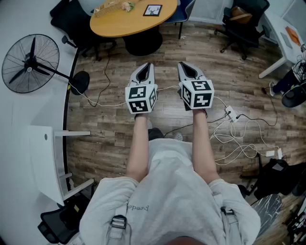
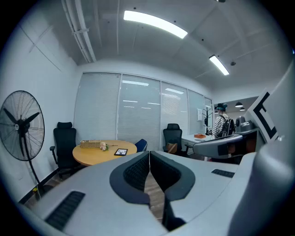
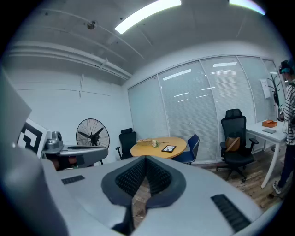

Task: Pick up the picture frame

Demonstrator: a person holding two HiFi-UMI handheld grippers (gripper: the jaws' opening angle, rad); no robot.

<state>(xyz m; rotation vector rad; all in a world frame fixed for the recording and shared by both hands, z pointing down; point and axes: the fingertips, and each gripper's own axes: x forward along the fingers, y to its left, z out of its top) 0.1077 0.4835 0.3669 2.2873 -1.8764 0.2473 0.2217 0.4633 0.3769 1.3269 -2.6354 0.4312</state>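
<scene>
**A:** Where's the picture frame from where you stand?

**B:** At the far end of the room, on the round wooden table, toward its right edge. It looks to lie flat. A woven basket sits to its left on the same top, with a pale flower between the two.

**A:** And the person?

**B:** Standing well back from the table on the plank floor, with both forearms held out in front. The left gripper and the right gripper are side by side, near each other but not touching. Both are aimed toward the table and tipped a little downward.

**A:** Is anything in the jaws?

**B:** No. On each gripper the two dark ribbed pads meet at the tips, fully closed with nothing between them. Neither gripper is anywhere near the frame.

**A:** What else is around?

**B:** A standing fan is on the left by the white wall. A black office chair is at the far right, and a blue chair is tucked in behind the table. A tangle of white cables lies on the floor to the person's right.
</scene>
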